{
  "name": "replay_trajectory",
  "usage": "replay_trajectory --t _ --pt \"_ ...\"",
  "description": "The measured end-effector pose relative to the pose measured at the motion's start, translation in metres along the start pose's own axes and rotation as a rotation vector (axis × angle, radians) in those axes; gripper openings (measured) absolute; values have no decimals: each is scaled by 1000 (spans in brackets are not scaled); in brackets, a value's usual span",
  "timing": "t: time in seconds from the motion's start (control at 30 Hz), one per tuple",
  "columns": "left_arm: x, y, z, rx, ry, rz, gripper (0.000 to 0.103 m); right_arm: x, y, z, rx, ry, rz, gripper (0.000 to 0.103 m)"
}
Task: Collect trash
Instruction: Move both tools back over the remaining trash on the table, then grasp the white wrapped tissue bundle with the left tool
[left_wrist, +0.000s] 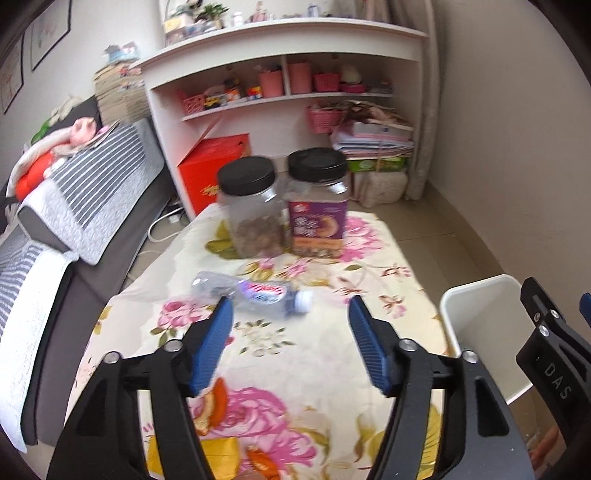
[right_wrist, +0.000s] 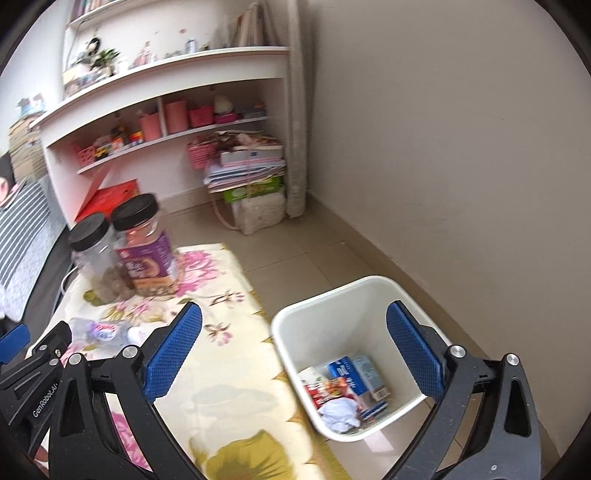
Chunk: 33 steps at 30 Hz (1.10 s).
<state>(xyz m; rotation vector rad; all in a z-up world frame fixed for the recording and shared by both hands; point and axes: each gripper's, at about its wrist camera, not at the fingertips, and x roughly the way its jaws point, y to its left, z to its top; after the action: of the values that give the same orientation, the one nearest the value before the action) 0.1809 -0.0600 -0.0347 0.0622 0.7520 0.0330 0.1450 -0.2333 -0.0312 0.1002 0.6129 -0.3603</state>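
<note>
An empty clear plastic bottle (left_wrist: 255, 293) lies on its side on the floral tablecloth (left_wrist: 295, 354); it also shows in the right wrist view (right_wrist: 103, 330). My left gripper (left_wrist: 290, 308) is open and empty, just short of the bottle, its left fingertip beside the bottle's middle. My right gripper (right_wrist: 293, 314) is open and empty above the white trash bin (right_wrist: 332, 317), which holds cartons, wrappers and crumpled paper (right_wrist: 340, 408). The bin's rim shows in the left wrist view (left_wrist: 476, 288), right of the table.
Two black-lidded jars, one clear (left_wrist: 251, 210) and one purple-labelled (left_wrist: 317, 206), stand at the table's far end. A sofa with striped cushions (left_wrist: 92, 192) runs along the left. A white shelf unit (left_wrist: 280, 74) and stacked books (left_wrist: 373, 140) stand behind.
</note>
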Motion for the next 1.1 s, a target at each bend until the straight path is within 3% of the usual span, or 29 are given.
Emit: replay_trajectory --t 0.27,0.8,0.93,1.1 --pt "3 46 -9 -24 9 68 72 1 50 -12 -65 25 55 96" --pt "30 136 -29 -115 149 149 73 6 141 -37 -186 91 159 96" --pt "50 157 -38 -67 232 167 73 6 162 -45 -229 111 181 96" --pt "86 175 -58 88 380 174 73 9 185 -56 -305 134 198 96"
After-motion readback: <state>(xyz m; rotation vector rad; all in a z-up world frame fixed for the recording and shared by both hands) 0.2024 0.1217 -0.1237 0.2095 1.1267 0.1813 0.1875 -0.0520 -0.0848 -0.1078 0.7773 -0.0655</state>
